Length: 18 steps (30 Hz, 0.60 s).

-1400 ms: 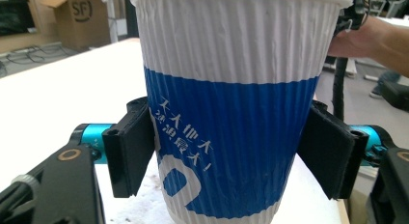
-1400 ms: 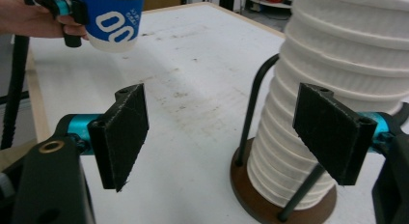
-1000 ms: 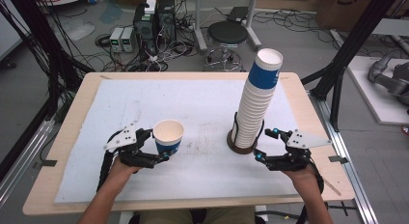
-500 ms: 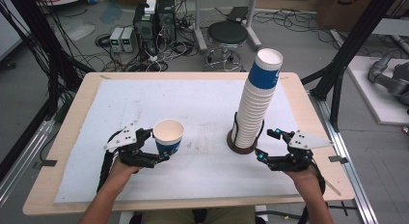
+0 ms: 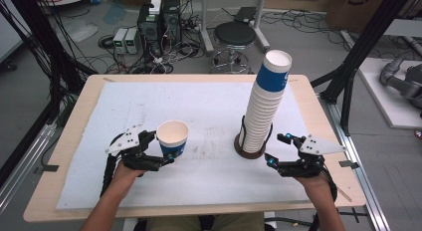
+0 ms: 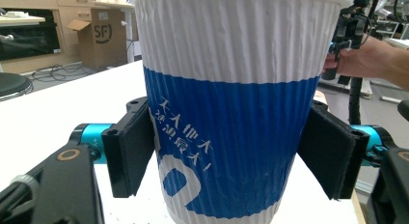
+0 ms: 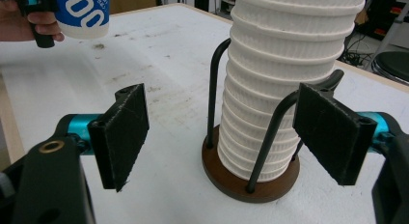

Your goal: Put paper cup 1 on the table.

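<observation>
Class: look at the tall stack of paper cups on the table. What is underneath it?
The stack of cups stands on a round brown wooden base, between black wire uprights. The base's middle is covered by the bottom cup.

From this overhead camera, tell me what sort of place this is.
Most likely a robotics or data-collection lab: desktop computers and tangled cables on the floor, black frame struts around the table, and a hand-held left gripper holding a paper cup.

Left gripper (image 5: pixel 160 152) and right gripper (image 5: pixel 277 149): black frames carrying grey three-cornered plates, teal sleeves backing flat black pads (image 7: pixel 126 132), brass-ringed screws showing, black cables trailing along bare forearms toward table (image 5: pixel 74 141) near edge.
</observation>
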Motion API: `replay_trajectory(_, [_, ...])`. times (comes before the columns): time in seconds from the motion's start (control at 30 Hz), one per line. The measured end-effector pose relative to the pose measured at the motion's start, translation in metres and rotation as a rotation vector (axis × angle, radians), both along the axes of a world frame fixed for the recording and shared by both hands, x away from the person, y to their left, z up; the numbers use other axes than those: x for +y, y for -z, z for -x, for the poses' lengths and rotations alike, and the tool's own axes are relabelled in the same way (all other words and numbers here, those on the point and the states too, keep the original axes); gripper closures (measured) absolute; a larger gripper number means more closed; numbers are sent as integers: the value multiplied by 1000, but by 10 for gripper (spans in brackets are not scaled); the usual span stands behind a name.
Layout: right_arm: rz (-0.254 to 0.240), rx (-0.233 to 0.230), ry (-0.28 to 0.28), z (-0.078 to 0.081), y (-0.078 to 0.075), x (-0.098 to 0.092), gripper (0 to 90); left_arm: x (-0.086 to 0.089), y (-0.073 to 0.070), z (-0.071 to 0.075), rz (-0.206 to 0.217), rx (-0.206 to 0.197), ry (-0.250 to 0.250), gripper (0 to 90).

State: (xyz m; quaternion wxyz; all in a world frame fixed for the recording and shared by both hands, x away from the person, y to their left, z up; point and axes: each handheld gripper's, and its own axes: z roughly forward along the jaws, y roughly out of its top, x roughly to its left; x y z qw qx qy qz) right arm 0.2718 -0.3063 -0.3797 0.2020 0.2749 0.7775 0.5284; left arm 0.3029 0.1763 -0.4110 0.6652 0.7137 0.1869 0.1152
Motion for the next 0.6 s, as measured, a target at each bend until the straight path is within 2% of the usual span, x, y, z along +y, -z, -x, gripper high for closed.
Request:
replay_trajectory(0.27, [2,-3,2,0,2,-1,207,4,-3,-3,17,-22,-7,256])
replay_trajectory(0.43, [-2,-4,-1,2,1,-2,207,7,-5,-7,46,-35,-30,255])
replay_trajectory(0.6, [-2,-4,-1,2,1,-1,207,12,-5,-13,56,-32,-68,256])
